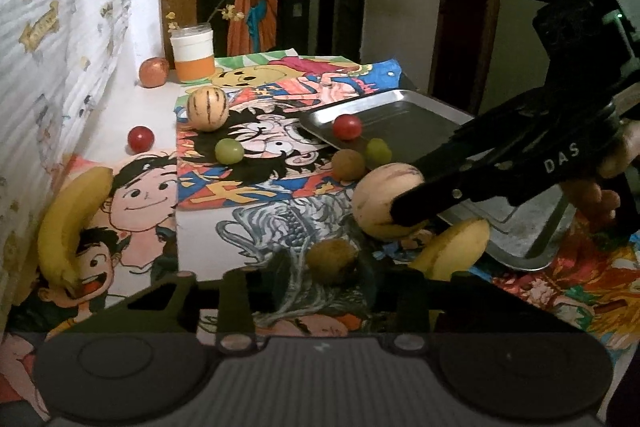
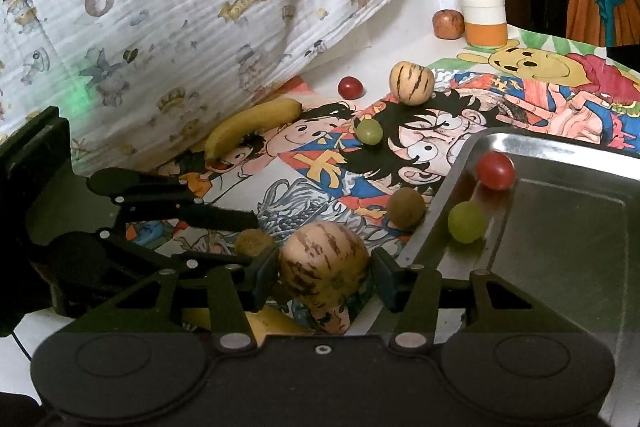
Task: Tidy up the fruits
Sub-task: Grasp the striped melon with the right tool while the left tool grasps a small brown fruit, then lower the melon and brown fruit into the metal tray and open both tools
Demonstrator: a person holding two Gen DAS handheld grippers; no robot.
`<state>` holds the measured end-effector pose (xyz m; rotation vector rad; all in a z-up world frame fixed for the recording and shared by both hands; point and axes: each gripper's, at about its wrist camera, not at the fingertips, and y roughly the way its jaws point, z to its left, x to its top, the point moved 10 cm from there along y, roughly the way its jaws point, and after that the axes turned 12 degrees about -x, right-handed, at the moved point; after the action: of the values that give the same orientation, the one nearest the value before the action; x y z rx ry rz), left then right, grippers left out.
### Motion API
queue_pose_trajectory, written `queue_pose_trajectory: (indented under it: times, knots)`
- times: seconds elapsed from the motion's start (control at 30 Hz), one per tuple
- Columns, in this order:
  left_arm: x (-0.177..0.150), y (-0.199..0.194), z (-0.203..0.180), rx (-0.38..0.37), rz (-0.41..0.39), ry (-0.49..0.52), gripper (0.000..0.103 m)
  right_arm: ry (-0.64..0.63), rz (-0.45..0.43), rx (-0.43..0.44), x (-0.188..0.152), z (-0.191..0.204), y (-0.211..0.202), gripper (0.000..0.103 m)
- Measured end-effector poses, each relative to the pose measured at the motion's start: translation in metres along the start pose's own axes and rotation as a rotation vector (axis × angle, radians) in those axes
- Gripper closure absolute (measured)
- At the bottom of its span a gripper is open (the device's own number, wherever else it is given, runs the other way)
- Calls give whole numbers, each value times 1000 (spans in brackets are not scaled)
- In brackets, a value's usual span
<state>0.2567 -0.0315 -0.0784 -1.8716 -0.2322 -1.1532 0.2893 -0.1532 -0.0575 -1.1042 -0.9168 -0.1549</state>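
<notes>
Grasped by the right gripper (image 2: 324,281): the striped melon (image 2: 324,255), clenched between the two pads, one pad against each side. Just to the right of this gripper, the metal tray (image 2: 560,247), with a red grape (image 2: 495,171) and a green grape (image 2: 466,222) inside, ahead of the right finger. Ahead of the gripper, close beside the tray's outer wall, a round brown fruit (image 2: 406,207). Low under the gripper, near its body, a banana (image 2: 272,323). Far ahead and well apart, a second striped melon (image 2: 412,83) on the picture cloth (image 2: 320,163).

For the left gripper (image 1: 326,281): nearly closed around a small brown fruit (image 1: 331,261), sitting right between the fingertips. Not possible to tell whether the pads really press on it, because of the dark and blurred edges there. To the right of this gripper and a little ahead, the grasped melon. Far to its left, by the wall cloth, another banana (image 1: 72,219).
</notes>
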Motion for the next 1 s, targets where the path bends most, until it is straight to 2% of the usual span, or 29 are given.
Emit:
queue_pose_trajectory:
  times: [0.1,0.2,0.47,1.0]
  knots:
    - [-1,1,-1,-1,0,-5,73,12,4,7,0,-1,2,49]
    - [-1,0,-1,8,-5,-16,73,15,5,11,0,0,4,49]
    - [0,-9,11,102,-18,-64,73,11,13,21,1,3,9,48]
    - [-3,-18,21,133,-41,-137,73,6,18,-1,-2,4,22,48]
